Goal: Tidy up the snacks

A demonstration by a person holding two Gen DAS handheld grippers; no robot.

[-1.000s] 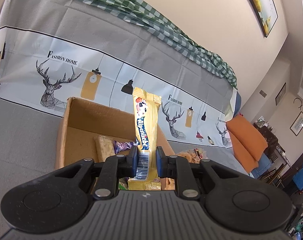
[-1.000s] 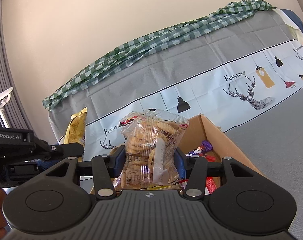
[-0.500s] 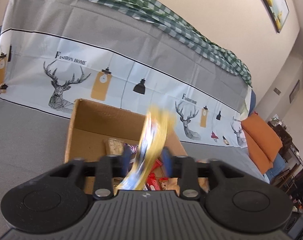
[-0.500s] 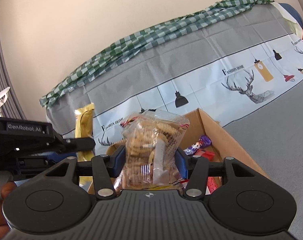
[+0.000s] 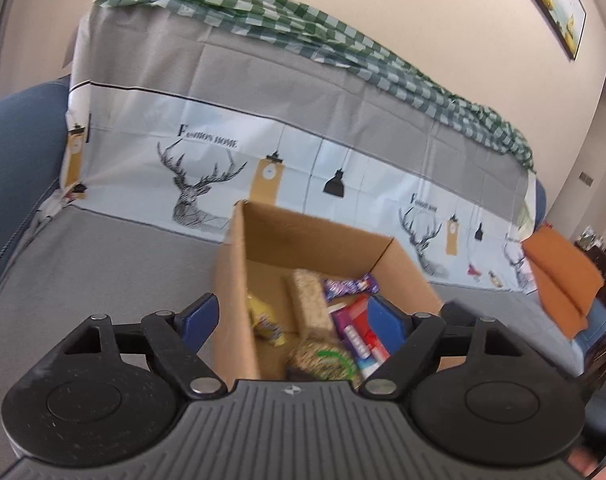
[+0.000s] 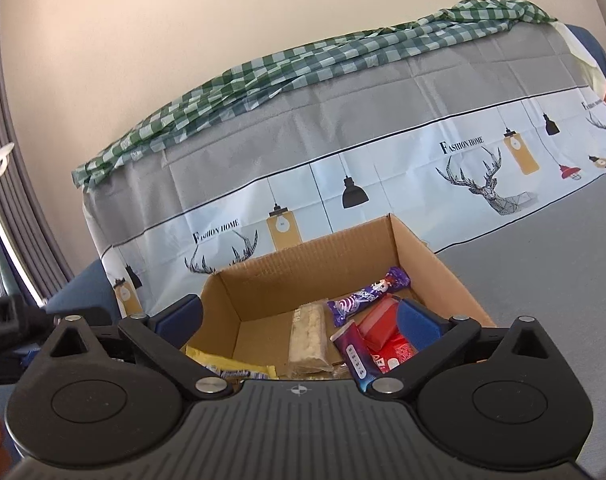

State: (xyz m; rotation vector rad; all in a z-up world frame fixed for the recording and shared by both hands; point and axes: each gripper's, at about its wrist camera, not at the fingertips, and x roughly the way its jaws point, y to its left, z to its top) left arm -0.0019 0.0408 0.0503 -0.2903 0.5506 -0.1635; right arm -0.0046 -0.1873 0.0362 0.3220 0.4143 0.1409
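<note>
Both snacks are now lying in the cardboard box (image 6: 431, 248), the left gripper (image 5: 293, 316) and right gripper (image 6: 299, 322) gaping empty, jaws just opened, possibly snagging its wall.

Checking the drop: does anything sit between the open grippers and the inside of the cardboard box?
Nothing visible does. The left gripper and right gripper hang open over the cardboard box, whose top has no lid or flap across it; snacks such as the purple bar lie inside.

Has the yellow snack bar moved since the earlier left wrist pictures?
Yes. It has dropped out of the left tongs, which have just been opening, and now the yellow bar lies down in the cardboard box.
</note>
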